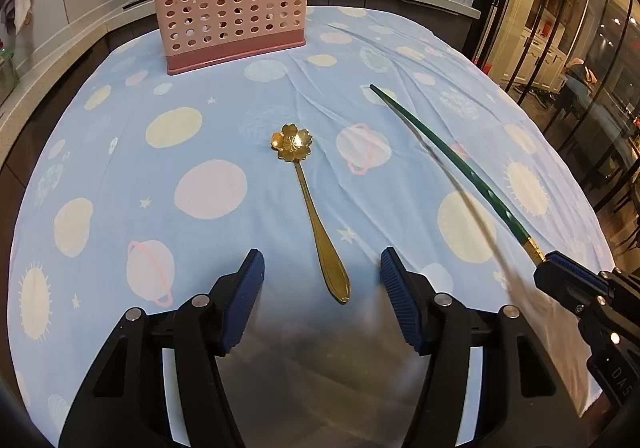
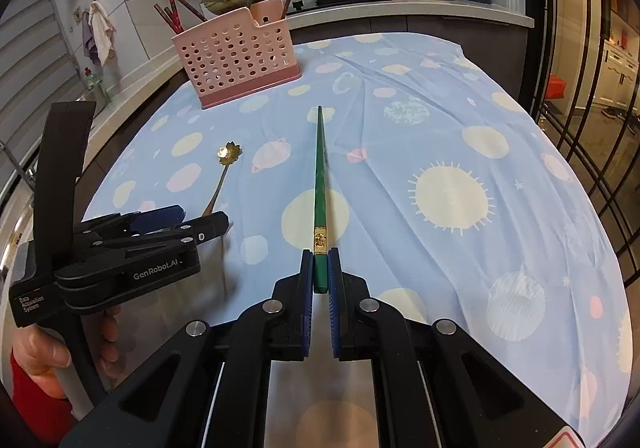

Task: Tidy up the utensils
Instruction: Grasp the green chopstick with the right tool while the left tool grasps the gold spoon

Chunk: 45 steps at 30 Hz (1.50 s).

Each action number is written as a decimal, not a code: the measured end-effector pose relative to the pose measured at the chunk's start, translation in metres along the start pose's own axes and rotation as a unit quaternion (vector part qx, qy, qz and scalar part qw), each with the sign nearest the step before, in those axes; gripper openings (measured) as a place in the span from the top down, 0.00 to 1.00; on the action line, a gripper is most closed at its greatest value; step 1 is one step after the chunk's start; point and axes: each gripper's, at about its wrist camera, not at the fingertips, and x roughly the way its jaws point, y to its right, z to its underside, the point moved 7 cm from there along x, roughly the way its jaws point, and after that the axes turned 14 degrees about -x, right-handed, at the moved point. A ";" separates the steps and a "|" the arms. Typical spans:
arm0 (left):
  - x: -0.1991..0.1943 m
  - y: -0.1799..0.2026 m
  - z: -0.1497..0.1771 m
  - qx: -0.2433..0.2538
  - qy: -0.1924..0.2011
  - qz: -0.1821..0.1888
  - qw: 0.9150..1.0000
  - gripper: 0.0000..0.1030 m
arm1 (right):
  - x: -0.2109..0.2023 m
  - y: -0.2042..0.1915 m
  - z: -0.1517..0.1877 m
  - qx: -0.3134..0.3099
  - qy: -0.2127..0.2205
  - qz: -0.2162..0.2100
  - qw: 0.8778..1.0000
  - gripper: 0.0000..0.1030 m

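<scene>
Two grippers over the planet-print cloth (image 1: 224,95): left gripper (image 1: 322,268), jaws wide apart, branded "GenRobot.AI" and "Data Acquisition System", straddles the gold flower spoon (image 1: 310,203), lying flat with its bowl toward the pink holder (image 1: 230,5) at the far left. Right gripper (image 2: 320,272) clamps the green chopstick (image 2: 320,183) by its gold-banded butt, tip pointing straight ahead.

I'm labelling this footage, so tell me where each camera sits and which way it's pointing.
Left wrist: on the left claw, open, facing the gold spoon and pink holder; the right claw shows at right.
Right wrist: on the right claw, shut on the green chopstick, facing the holder; the left claw and a hand show.
Shared: spoon, chopstick, holder, tablecloth.
</scene>
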 end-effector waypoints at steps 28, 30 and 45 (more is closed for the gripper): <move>-0.064 -0.006 -0.007 -0.014 0.035 0.050 0.998 0.91 | -0.044 -0.001 -0.025 -0.002 0.059 -0.005 0.998 0.94; -0.075 -0.006 -0.015 -0.014 0.049 0.056 0.997 0.92 | -0.056 -0.002 -0.037 -0.006 0.077 -0.005 0.997 0.94; -0.109 -0.014 -0.077 -0.007 0.109 0.052 0.993 0.99 | -0.093 -0.002 -0.116 -0.025 0.162 0.002 0.987 0.94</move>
